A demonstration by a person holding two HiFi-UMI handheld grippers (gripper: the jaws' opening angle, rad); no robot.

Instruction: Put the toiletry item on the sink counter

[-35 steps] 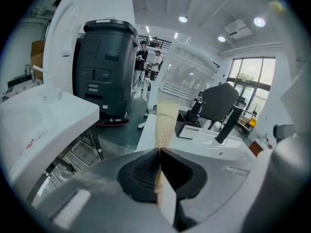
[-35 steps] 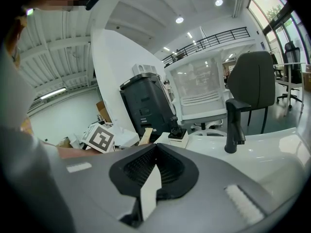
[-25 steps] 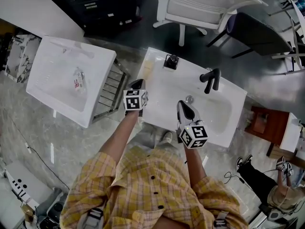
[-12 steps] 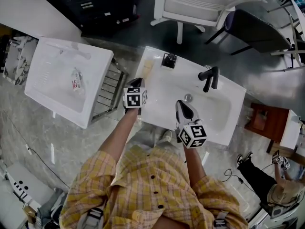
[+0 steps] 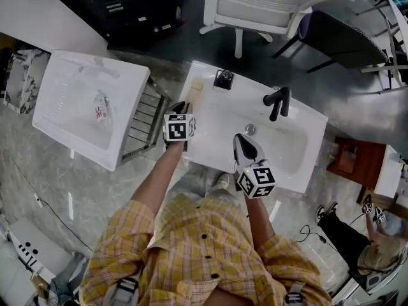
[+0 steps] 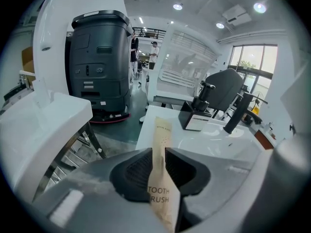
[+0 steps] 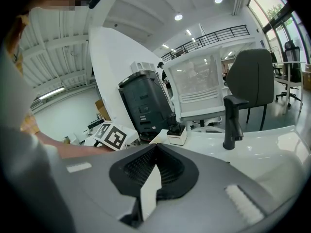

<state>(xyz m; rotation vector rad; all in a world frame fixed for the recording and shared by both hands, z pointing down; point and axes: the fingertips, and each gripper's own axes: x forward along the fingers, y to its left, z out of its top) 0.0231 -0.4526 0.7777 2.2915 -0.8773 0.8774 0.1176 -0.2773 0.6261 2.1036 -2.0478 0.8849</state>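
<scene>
A slim tan paper toothbrush packet (image 6: 160, 178) printed "TOOTH BRUSH" stands clamped between the jaws of my left gripper (image 6: 160, 154). In the head view the left gripper (image 5: 180, 109) is at the white sink counter's (image 5: 210, 139) left edge, and the packet (image 5: 197, 90) reaches beyond its tips over the counter's left end. Whether the packet rests on the counter I cannot tell. My right gripper (image 5: 244, 146) hangs over the counter's near side beside the basin. Its jaws (image 7: 155, 154) are shut and hold nothing.
A black faucet (image 5: 277, 104) and a black-topped soap dispenser (image 5: 223, 80) stand at the counter's back. A second white basin (image 5: 64, 123) to the left holds a plastic bottle (image 5: 102, 107), with a metal rack (image 5: 145, 123) between. A white chair (image 5: 268, 8) and a dark machine (image 6: 97, 62) stand beyond.
My left gripper has edged slightly left along the counter's edge, still holding the packet. The right gripper has barely moved.
</scene>
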